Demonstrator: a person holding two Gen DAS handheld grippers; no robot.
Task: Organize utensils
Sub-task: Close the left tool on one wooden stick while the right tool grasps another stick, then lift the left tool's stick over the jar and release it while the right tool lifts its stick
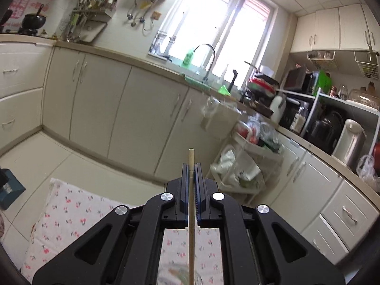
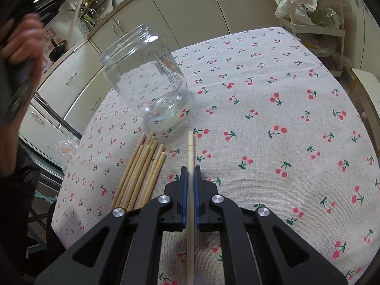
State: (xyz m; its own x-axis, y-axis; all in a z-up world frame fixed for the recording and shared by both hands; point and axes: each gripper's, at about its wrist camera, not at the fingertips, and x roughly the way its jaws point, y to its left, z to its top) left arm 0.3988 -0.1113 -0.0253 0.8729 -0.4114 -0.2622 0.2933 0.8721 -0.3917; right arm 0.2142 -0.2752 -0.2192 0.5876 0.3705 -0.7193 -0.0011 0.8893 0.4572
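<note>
Left gripper (image 1: 192,166) has its jaws pinched on one pale wooden chopstick (image 1: 191,213), which runs straight down the gap between the blue pads with its blunt tip poking out past the fingertips. My left view looks out roughly level over the kitchen: cream cabinet doors (image 1: 99,99), bright window (image 1: 213,23), curved sink faucet (image 1: 209,57), and only the near edge of the cherry-print tablecloth (image 1: 71,216) low in frame. Right gripper (image 2: 190,168) is likewise clamped on a second light wooden chopstick (image 2: 190,190), angled down over the cloth (image 2: 273,130), tip sticking out ahead of the jaws toward the jar. Clear glass jar (image 2: 147,78) stands upright on the cloth with its open threaded mouth up, empty as far as I can see, printed label on its far side. A loose bundle of remaining wooden chopsticks (image 2: 140,173) lies flat on the cloth just left of the right gripper and just in front of the jar, not touching it. In the right view's upper left I see the person's left hand (image 2: 22,40) blurred, gripping the other tool, raised above the table with its chopstick (image 2: 76,11) showing as a thin pale streak. White wire rack with plastic bags (image 2: 308,4) sits beyond the table's far right corner.
</note>
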